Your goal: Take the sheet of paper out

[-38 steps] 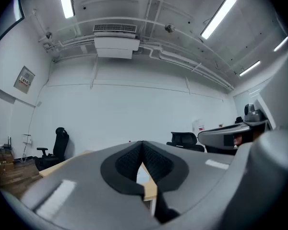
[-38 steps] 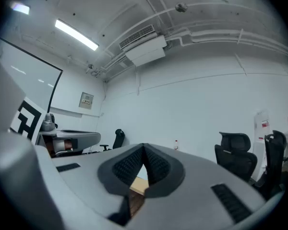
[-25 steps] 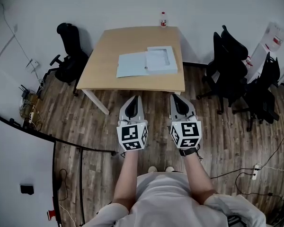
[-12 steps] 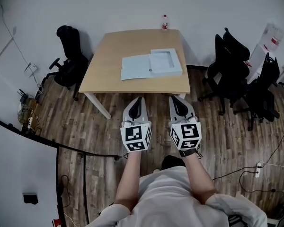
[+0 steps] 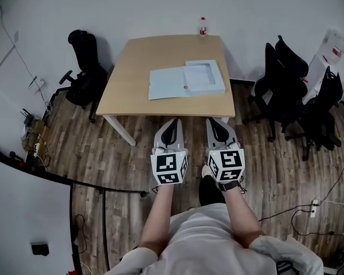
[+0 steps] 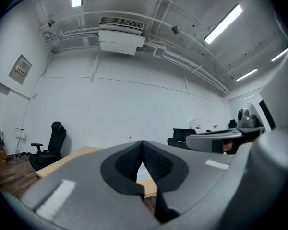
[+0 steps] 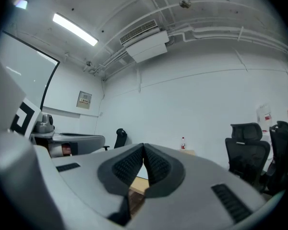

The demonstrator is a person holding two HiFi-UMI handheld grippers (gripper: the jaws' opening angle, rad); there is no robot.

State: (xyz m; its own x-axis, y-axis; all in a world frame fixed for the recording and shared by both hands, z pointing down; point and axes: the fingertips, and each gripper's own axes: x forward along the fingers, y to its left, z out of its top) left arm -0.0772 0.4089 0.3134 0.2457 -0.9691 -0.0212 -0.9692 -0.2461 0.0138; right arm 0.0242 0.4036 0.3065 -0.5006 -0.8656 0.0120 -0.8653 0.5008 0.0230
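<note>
The left tool (image 5: pixel 173 122) and right tool (image 5: pixel 216 121) are each pressed together on nothing, side by side just short of the worktop (image 5: pixel 139 62). The sheet of paper (image 5: pixel 202 77) lies in the open box (image 5: pixel 167 83) there, well apart from the 2 tools.

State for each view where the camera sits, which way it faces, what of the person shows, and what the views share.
Head view: on the head, looking steeply down at the table; forearms, left tool and right tool show.
Left gripper view: on the left tool, facing level along its shut jaws toward the table.
Right gripper view: on the right tool, likewise level, jaws shut.
All three share the table and bottle.
</note>
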